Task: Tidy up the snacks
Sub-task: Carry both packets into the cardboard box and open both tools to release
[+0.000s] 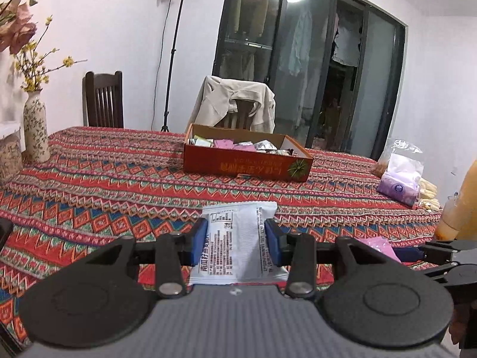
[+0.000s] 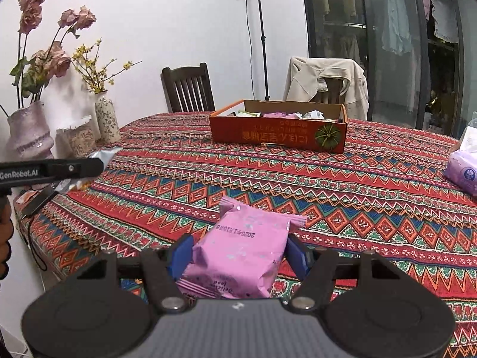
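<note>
Left view only: left gripper (image 1: 235, 238) clamps white packet (image 1: 238, 238), printed back up.
Right view only: right gripper (image 2: 238, 253) clamps pink packet (image 2: 241, 256), above tablecloth (image 2: 357, 194).
Box (image 2: 277, 135): far, orange, holds snacks.

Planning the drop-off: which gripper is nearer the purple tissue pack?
Right. The right gripper has the tissue pack close on its right; the left gripper sits farther left of it.

Bright indoor light, fisheye-bent edges.
</note>
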Available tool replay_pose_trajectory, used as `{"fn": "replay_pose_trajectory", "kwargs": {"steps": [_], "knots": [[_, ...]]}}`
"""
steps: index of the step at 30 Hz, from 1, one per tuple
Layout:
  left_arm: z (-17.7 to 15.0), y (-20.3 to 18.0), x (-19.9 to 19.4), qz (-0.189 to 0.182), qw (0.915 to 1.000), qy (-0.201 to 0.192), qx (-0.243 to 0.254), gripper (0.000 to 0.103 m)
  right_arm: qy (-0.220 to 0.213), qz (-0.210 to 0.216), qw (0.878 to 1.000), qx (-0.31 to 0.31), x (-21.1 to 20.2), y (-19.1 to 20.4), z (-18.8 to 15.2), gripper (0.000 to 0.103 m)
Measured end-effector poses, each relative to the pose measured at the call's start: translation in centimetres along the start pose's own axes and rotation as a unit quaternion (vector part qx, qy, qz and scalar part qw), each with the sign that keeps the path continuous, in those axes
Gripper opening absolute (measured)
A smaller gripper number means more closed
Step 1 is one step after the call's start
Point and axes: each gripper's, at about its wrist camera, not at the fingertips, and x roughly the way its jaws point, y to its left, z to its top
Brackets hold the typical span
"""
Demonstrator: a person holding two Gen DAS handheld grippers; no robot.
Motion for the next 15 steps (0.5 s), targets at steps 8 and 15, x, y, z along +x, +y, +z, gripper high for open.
{"fn": "replay_pose_trajectory", "kwargs": {"steps": [8,15], "knots": [[7.8,0.5,4.6,-0.053,0.998,-0.027,0.02,0.042,-0.029,0.019,0.999,-0.022,0.7,-2.3,5.1,0.066],[18.8,1.1,13.7,-0.062,0.9968,-0.036,0.036,0.042,-0.078,0.011,0.995,-0.061,4.1,-7.3,18.0,0.066]]}}
